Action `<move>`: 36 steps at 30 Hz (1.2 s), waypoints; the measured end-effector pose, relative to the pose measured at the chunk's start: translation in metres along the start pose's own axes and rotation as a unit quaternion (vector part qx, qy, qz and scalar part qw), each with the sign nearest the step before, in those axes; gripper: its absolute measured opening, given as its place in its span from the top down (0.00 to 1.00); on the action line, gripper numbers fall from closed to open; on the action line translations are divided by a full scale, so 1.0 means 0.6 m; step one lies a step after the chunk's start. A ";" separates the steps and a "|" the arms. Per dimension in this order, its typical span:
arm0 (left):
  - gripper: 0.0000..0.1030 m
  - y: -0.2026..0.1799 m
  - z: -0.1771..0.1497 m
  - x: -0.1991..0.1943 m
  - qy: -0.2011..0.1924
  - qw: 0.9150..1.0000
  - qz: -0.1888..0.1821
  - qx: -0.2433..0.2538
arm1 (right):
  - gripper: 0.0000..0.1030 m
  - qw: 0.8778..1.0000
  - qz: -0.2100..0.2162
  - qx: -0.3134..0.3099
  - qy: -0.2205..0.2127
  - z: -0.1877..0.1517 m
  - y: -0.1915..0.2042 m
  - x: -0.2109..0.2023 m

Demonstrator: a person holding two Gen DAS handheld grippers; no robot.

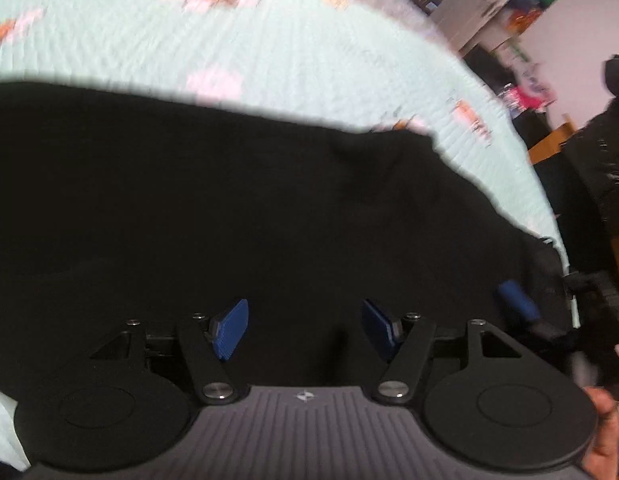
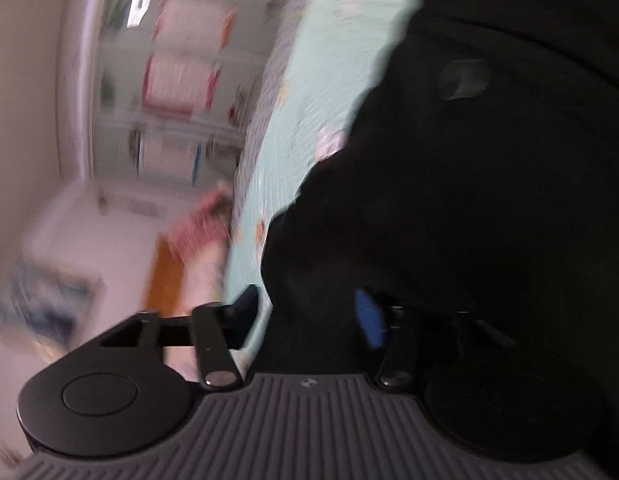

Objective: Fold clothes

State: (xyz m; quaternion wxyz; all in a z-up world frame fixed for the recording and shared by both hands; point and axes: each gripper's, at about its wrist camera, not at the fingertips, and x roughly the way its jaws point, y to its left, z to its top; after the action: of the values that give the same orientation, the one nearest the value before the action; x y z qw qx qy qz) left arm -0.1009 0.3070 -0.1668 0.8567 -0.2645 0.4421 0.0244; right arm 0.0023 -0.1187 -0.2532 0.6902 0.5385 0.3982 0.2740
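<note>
A black garment [image 1: 229, 208] lies spread on a mint-green quilted bedspread [image 1: 269, 48] printed with orange and pink shapes. My left gripper [image 1: 305, 328] hovers just over the cloth, open, with nothing between its blue pads [image 1: 231, 328]. In the blurred right wrist view the same black garment [image 2: 469, 208] shows a grey label [image 2: 463, 78]. My right gripper [image 2: 307, 316] is open at the garment's edge, and a corner of the cloth lies between its fingers. The right gripper's blue pad [image 1: 517, 300] also shows at the garment's right edge in the left wrist view.
The bedspread's edge [image 1: 549, 208] curves down on the right, with wooden furniture [image 1: 549, 144] and dark items beyond it. A hand [image 1: 601, 432] grips the tool's side. White shelves [image 2: 177, 80] and an orange-brown wooden panel [image 2: 163, 280] stand past the bed.
</note>
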 end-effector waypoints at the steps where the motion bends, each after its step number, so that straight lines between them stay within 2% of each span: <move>1: 0.36 0.003 -0.004 0.005 0.001 1.000 0.001 -0.003 | 0.40 1.000 0.008 -0.017 -0.003 -0.001 0.014 -0.006; 2: 0.36 0.006 -0.007 0.010 0.003 1.000 0.001 -0.005 | 0.30 0.999 0.012 -0.049 -0.005 -0.005 0.036 -0.013; 3: 0.36 0.007 -0.007 0.010 0.004 1.000 0.000 -0.007 | 0.25 0.997 0.017 -0.081 -0.007 -0.008 0.058 -0.021; 5: 0.34 0.011 -0.003 0.012 0.007 1.000 0.000 -0.017 | 0.23 0.989 0.024 -0.149 -0.009 -0.016 0.099 -0.031; 6: 0.34 0.012 -0.001 0.013 0.009 1.000 0.000 -0.022 | 0.19 0.988 0.020 -0.154 -0.009 -0.015 0.102 -0.031; 8: 0.33 0.010 0.001 0.013 0.014 1.000 0.004 -0.024 | 0.10 0.991 0.007 -0.133 -0.007 -0.008 0.089 -0.029; 10: 0.32 0.000 0.008 0.019 0.019 1.000 0.007 -0.017 | 0.10 0.996 -0.001 -0.094 -0.007 0.000 0.062 -0.025; 12: 0.31 0.004 0.010 0.017 0.021 1.000 0.004 -0.021 | 0.16 1.000 0.003 -0.013 -0.009 0.013 0.004 -0.020; 14: 0.30 0.010 0.011 0.016 0.022 0.999 -0.002 -0.031 | 0.17 0.997 0.042 0.048 -0.031 0.013 -0.028 -0.033; 16: 0.30 0.015 0.010 0.015 0.023 0.999 -0.006 -0.040 | 0.16 0.995 0.065 0.071 -0.030 0.019 -0.030 -0.040; 17: 0.30 0.018 0.010 0.014 0.024 0.999 -0.008 -0.045 | 0.16 0.996 0.064 0.052 -0.027 0.019 -0.018 -0.043; 19: 0.29 0.018 0.010 0.013 0.026 0.999 -0.006 -0.044 | 0.14 0.998 0.043 -0.029 -0.025 0.014 0.027 -0.054; 21: 0.27 0.014 0.008 0.013 0.026 0.999 -0.004 -0.037 | 0.14 0.991 0.013 -0.128 -0.032 -0.004 0.081 -0.064; 23: 0.22 0.008 0.008 0.018 0.024 0.999 -0.002 -0.030 | 0.13 0.971 -0.023 -0.231 -0.050 -0.035 0.130 -0.065; 24: 0.20 0.004 0.007 0.018 0.025 0.999 0.001 -0.025 | 0.12 0.959 -0.056 -0.273 -0.059 -0.052 0.145 -0.057; 25: 0.18 0.001 0.006 0.018 0.025 1.000 0.004 -0.019 | 0.11 0.944 -0.093 -0.310 -0.066 -0.067 0.156 -0.048; 26: 0.17 -0.003 0.005 0.019 0.025 1.000 0.007 -0.014 | 0.11 0.937 -0.120 -0.322 -0.062 -0.077 0.156 -0.035; 27: 0.17 -0.008 0.005 0.020 0.027 1.000 0.012 -0.006 | 0.10 0.936 -0.139 -0.318 -0.050 -0.083 0.149 -0.019; 28: 0.15 -0.011 0.006 0.022 0.029 0.999 0.015 0.000 | 0.10 0.947 -0.149 -0.285 -0.021 -0.079 0.130 -0.001; 29: 0.13 -0.012 0.006 0.023 0.031 0.999 0.015 0.003 | 0.10 0.963 -0.156 -0.219 0.020 -0.067 0.102 0.020; 30: 0.13 -0.011 0.007 0.024 0.033 0.999 0.013 0.002 | 0.11 0.970 -0.157 -0.181 0.036 -0.060 0.086 0.027; 32: 0.11 -0.007 0.009 0.025 0.033 0.999 0.006 -0.005 | 0.11 0.974 -0.149 -0.169 0.034 -0.058 0.083 0.016; 36: 0.12 0.007 0.014 0.018 0.028 0.999 -0.014 -0.034 | 0.11 0.971 -0.130 -0.198 0.022 -0.066 0.111 -0.012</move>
State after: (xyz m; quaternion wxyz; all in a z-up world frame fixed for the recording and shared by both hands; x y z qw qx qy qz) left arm -0.0894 0.3122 -0.1729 0.8347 -0.3006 0.4610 0.0202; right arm -0.0318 -0.0858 -0.1914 0.8036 0.3288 0.4182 0.2669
